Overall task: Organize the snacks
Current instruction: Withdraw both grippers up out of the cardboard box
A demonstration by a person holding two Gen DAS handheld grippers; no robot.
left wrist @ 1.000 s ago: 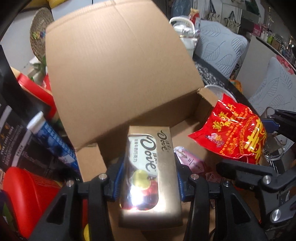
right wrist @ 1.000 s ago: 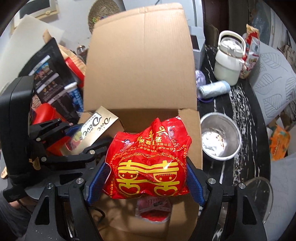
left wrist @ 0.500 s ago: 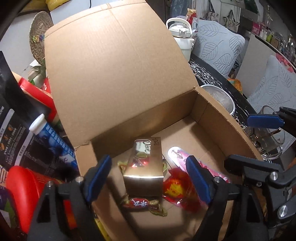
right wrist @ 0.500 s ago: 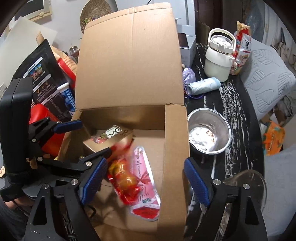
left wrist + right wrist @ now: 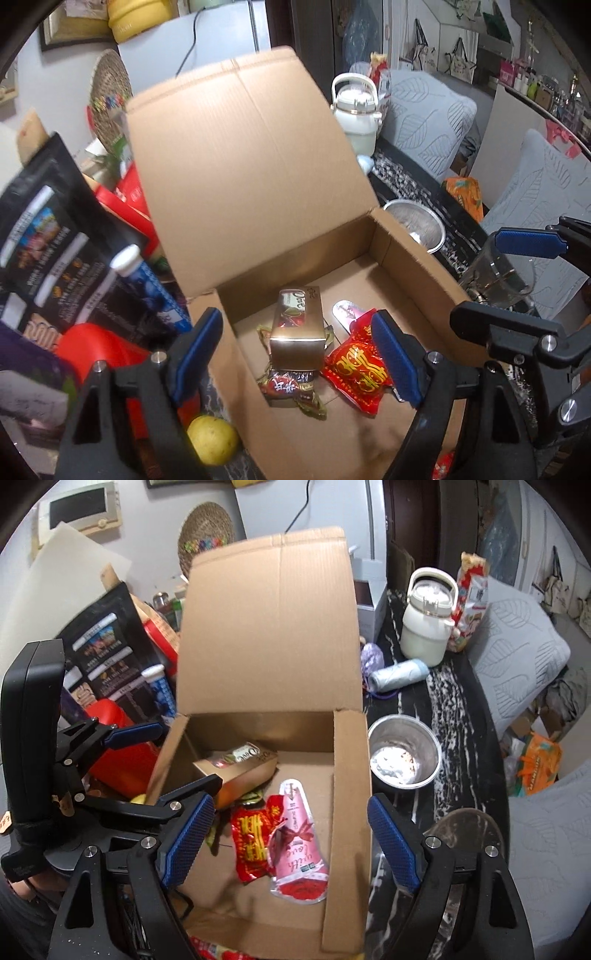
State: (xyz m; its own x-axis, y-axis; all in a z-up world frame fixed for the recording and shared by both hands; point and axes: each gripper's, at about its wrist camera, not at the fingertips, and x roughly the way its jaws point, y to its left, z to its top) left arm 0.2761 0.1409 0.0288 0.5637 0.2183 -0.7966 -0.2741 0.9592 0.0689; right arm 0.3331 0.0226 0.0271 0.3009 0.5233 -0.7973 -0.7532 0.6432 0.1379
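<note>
We work over a black-and-white marbled bench (image 5: 454, 709) in a cluttered room, grey leaf-print cushions (image 5: 517, 635) to one side. On it stands an open cardboard box (image 5: 258, 155), flap raised. Inside lie a gold chocolate box (image 5: 297, 332), a red snack bag (image 5: 356, 369) and a pink pouch (image 5: 299, 849), all on the box floor. Our left gripper (image 5: 299, 358) and right gripper (image 5: 286, 845) both hang over the box with jaws wide apart, nothing between them. Only the left view shows a yellow fruit (image 5: 212, 439) outside the box; only the right view shows the inside of the steel bowl (image 5: 404, 751) and a pale blue roll (image 5: 399, 670) near a white jug (image 5: 426, 627).
</note>
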